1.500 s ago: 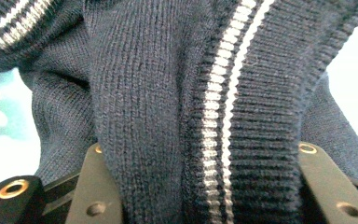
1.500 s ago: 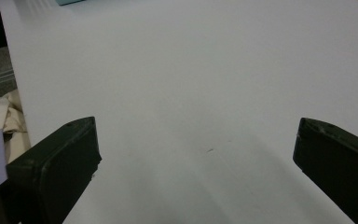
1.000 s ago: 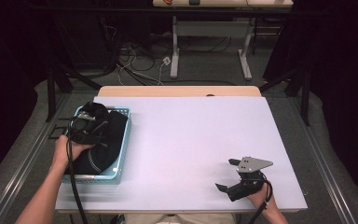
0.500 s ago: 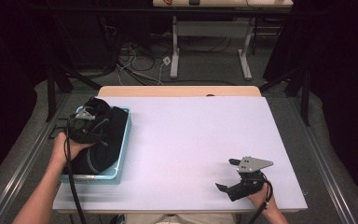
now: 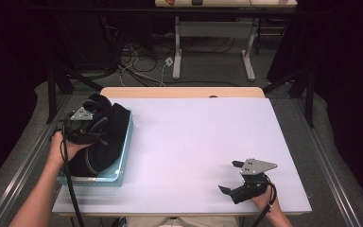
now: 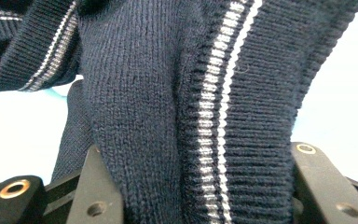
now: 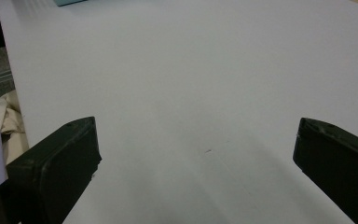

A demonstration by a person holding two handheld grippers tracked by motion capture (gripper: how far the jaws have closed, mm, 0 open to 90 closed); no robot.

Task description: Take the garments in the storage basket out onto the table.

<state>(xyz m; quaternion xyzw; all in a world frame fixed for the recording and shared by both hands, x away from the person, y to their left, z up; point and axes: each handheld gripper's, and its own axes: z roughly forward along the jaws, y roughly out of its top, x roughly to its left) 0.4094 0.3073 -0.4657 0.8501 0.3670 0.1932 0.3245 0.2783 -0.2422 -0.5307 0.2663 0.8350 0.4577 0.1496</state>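
A dark navy knitted sweater [image 5: 105, 144] with thin white stripes lies bunched in a light blue basket [image 5: 119, 174] at the table's left side. My left gripper [image 5: 92, 130] is shut on a thick fold of it. In the left gripper view the ribbed, striped knit [image 6: 168, 93] is packed between the two black jaws of the left gripper [image 6: 205, 182], and part of the cloth hangs lifted. My right gripper [image 5: 229, 177] rests near the front right of the white table top [image 5: 194, 137], open. In the right gripper view nothing lies between the wide-apart jaws of the right gripper [image 7: 196, 158].
A corner of the blue basket [image 7: 72, 2] shows at the top of the right gripper view. A wooden strip [image 5: 179, 92] runs along the table's far edge. Behind it, on the floor, are cables [image 5: 137, 66] and the white legs of another table [image 5: 177, 52].
My left hand has risen a little with the sweater still gripped, and the cloth is bunched higher toward the basket's far end. The right gripper has stayed put.
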